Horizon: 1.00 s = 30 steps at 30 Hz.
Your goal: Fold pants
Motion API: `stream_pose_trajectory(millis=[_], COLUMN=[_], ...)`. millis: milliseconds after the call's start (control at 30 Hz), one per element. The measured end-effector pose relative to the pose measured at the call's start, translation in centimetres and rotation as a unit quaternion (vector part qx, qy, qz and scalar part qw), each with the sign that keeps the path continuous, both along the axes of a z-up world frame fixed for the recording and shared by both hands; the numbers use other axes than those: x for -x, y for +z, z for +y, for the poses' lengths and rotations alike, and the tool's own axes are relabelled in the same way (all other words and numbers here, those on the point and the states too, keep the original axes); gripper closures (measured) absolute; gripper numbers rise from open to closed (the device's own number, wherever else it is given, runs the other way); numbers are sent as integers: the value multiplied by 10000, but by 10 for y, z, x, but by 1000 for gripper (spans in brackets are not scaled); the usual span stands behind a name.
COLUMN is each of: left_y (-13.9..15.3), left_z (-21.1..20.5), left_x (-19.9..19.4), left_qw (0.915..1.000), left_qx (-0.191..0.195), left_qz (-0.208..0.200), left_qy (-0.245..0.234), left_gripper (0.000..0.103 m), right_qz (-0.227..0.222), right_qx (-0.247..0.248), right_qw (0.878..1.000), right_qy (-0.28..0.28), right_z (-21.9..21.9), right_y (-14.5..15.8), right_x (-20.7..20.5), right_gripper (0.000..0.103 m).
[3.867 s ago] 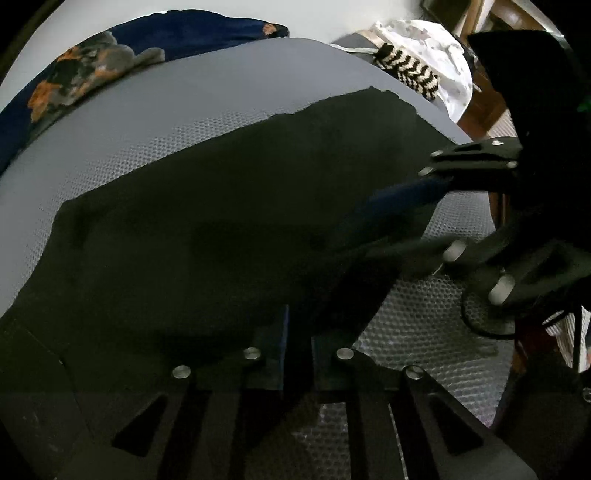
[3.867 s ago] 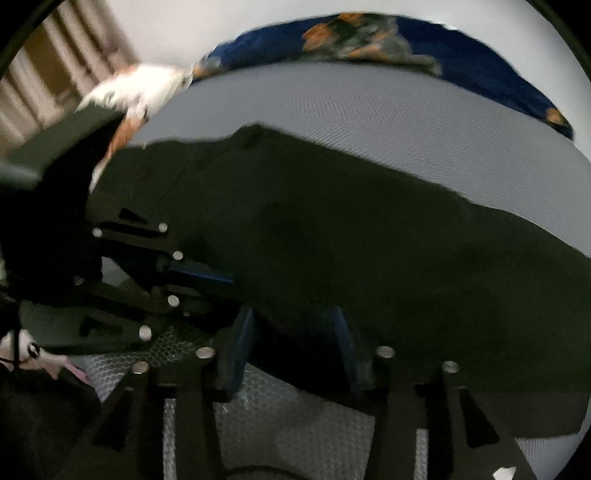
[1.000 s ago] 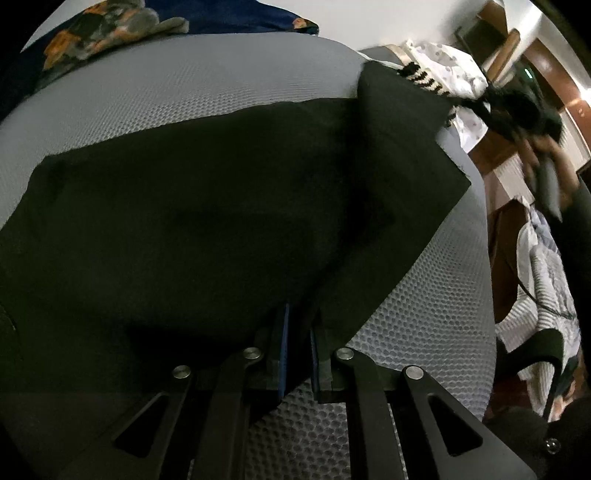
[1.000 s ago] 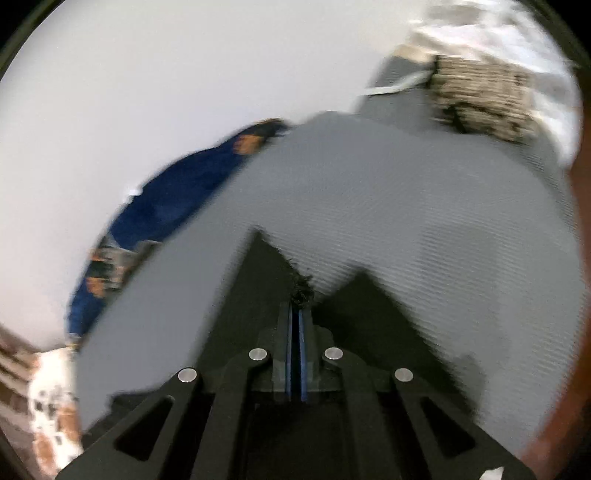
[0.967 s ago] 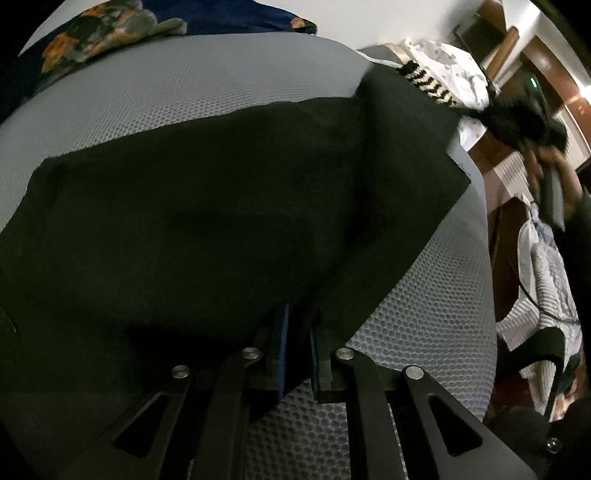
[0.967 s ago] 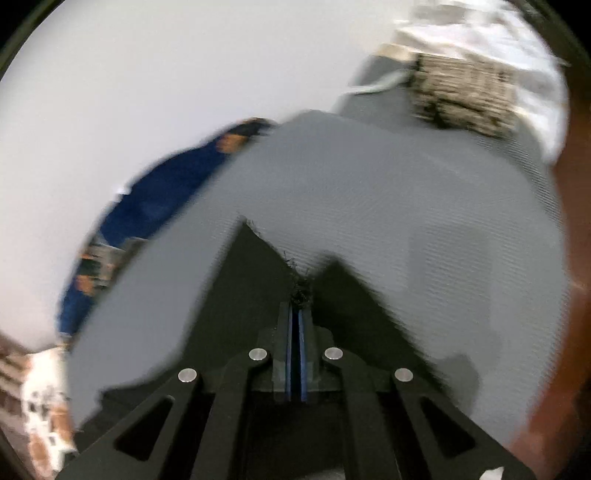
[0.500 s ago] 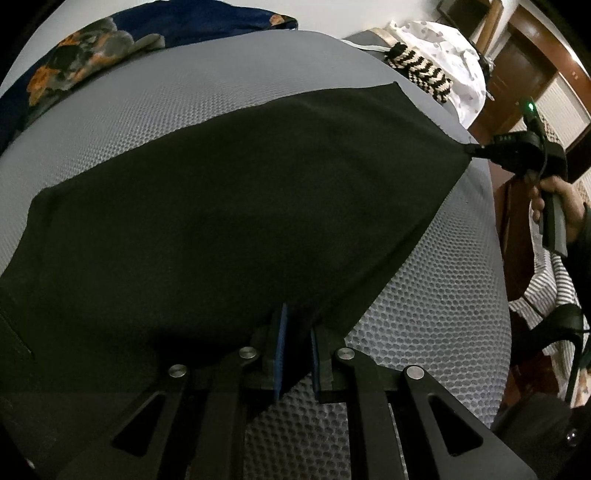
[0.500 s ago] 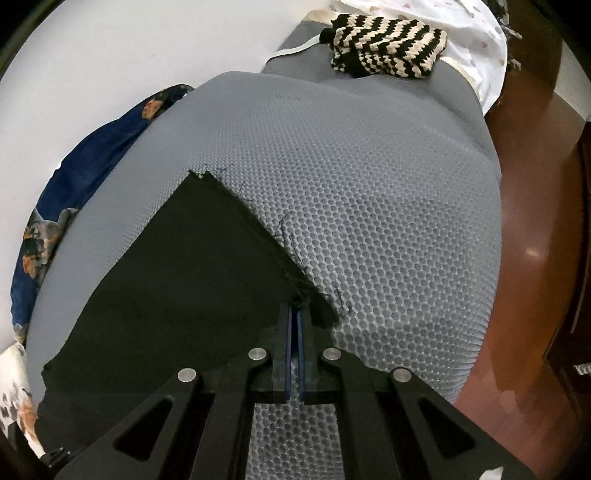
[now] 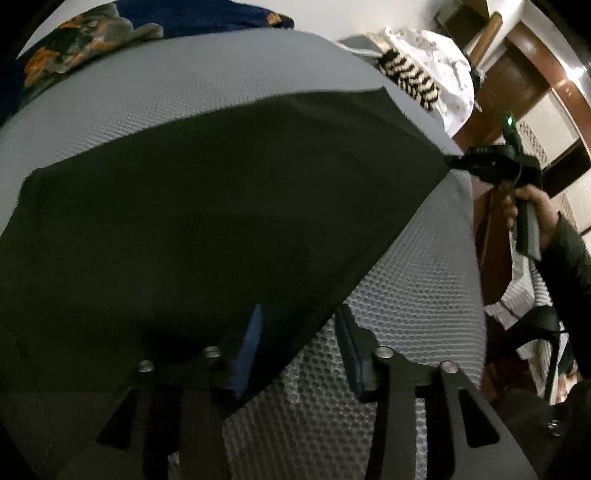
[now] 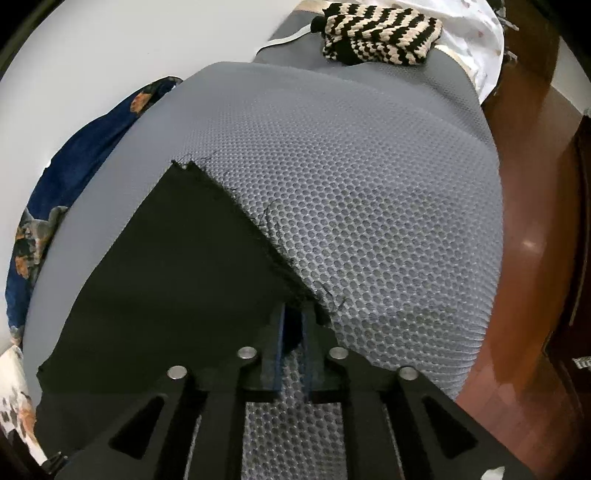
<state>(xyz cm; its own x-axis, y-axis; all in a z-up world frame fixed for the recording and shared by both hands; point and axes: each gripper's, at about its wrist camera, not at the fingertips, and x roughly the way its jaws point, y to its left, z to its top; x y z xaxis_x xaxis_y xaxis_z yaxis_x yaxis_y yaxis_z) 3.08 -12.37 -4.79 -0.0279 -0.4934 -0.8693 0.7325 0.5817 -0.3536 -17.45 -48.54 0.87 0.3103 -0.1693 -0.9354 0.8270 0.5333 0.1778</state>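
The black pants (image 9: pixel 207 206) lie spread flat on a grey mesh surface (image 9: pixel 417 295). My left gripper (image 9: pixel 299 325) is open, its blue pads astride the pants' near edge. My right gripper (image 10: pixel 293 321) has its blue pads slightly apart at the frayed hem corner (image 10: pixel 295 291) of the pants (image 10: pixel 166 266); the cloth lies between them. In the left wrist view the right gripper (image 9: pixel 452 161) shows at the far right corner of the pants, held by a hand.
A blue floral cloth (image 9: pixel 92 29) lies at the far edge. A black-and-white zigzag knit (image 10: pixel 380 29) and a white cloth (image 9: pixel 436 59) lie at the far right. Brown wooden floor (image 10: pixel 528 221) lies beyond the surface's right edge.
My left gripper has opened and let go of the pants' edge. My right gripper's pads have parted slightly at the hem corner. The pants now lie flat and stretched out.
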Motion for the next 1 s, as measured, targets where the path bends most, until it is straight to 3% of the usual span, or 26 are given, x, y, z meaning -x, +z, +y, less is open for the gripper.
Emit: stream_pose_trajectory(millis=[33,167,333,500,567,700,800,1000], left_y=[6,27,20,-12,-8,6,25,42], left_z=[4,27,60,75,74,81,100,156], left_x=[-1,-13,-37,-44,-40,-41,-54,-86], left_qw=[9999,9983,9946,9920,9924,9891,9792,9475], left_qx=[103,409,153,-277,-261,-194,-106,-99], left_qz=[-25,-217,-401,-36,-185,-484,-914,-1461], left_qy=[21,341,948,1231,1192,1374,1809,2842], left_gripper=[59,45,45,45,45,45,45,45], right_qz=[85,144,-295,-690,-766,-869,-982,-851], right_qx=[49,264,395,17,-91,-593,-941,-1299], right_qw=[9999,9995,9988,9919,9838,9561,9150,8304], right_qy=[-22,-97,-17,1070,1618,2733,3797,5350], right_z=[1,4,17,55,79,139,201,308], right_y=[3,16,46,59,62,59,54,40], right_x=[0,-1,-24,-91,-125,-190,-234,-288], right_gripper=[78,76,76,76,76,76,76,74])
